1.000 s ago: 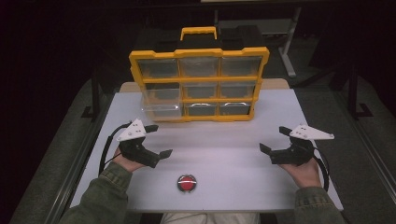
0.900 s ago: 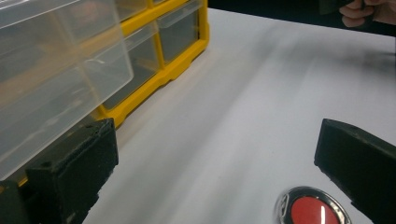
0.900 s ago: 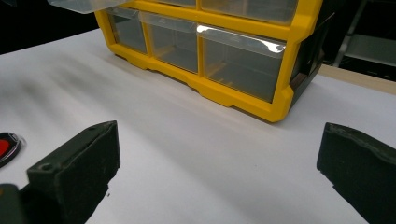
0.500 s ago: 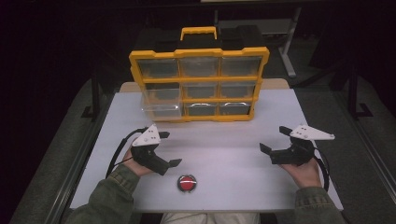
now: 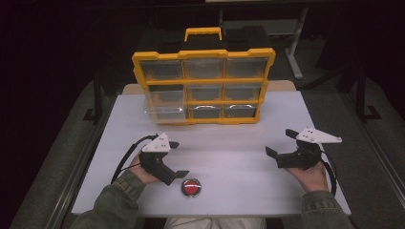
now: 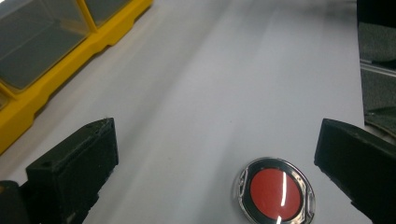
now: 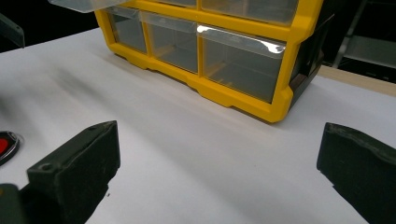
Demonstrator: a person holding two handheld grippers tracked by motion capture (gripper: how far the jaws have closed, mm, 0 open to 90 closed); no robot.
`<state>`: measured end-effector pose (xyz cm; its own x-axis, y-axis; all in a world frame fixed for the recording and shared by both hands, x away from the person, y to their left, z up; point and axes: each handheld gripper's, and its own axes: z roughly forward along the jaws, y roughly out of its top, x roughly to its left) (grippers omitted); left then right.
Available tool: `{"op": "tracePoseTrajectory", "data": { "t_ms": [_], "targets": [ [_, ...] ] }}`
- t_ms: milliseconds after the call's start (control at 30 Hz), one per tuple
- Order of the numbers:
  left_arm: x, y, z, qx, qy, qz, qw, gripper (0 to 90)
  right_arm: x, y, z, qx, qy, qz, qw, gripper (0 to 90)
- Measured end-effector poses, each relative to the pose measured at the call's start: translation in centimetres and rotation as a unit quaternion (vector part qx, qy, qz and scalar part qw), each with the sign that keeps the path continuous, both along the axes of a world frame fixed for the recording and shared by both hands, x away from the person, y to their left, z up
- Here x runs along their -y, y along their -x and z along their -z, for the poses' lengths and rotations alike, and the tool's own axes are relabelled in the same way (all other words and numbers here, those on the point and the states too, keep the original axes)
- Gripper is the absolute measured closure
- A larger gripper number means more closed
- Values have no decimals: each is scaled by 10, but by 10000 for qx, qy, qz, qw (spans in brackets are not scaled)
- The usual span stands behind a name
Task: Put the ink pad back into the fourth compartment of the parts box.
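Bottom center of the high view: left gripper (image 5: 178, 159), jaws wide and empty, nears red disc (image 5: 192, 187); ungrabbed, right gripper (image 5: 281, 147) open, idle

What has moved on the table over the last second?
The left tongs swung in and back toward the person, and now hang open beside the red disc, not touching it. Nothing was gripped or let go. The right tongs, also open, the disc and the yellow drawer box, with one clear drawer pulled out, stayed put.
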<state>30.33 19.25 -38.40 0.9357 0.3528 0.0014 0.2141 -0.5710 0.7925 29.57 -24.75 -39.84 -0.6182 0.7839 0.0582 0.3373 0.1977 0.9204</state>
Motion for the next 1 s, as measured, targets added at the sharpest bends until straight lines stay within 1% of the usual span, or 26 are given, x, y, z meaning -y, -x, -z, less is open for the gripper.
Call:
{"op": "tracePoseTrajectory", "data": {
  "t_ms": [67,233,333,500,600,767,900,1000],
  "targets": [
    [2,1,2,-24,-63,39,10000,0,0,0,0,-1,1,1,10000,0],
    [6,3,6,-1,-183,116,9998,0,0,0,0,2,19,7,10000,0],
    [8,4,8,-6,-222,162,9996,0,0,0,0,3,57,9,10000,0],
    [12,6,14,-2,-388,245,9989,0,-1,0,1,16,92,20,10000,0],
    [14,7,16,-49,-456,319,9984,0,-1,0,0,32,136,40,9999,0],
    [15,10,18,-50,-485,350,9982,0,-2,0,1,19,188,13,9998,0],
    [18,12,23,-50,-595,410,9974,0,-2,0,1,17,192,8,9998,0],
    [20,13,26,-100,-672,484,9965,0,-2,0,1,18,184,17,9998,0]
  ]
}}
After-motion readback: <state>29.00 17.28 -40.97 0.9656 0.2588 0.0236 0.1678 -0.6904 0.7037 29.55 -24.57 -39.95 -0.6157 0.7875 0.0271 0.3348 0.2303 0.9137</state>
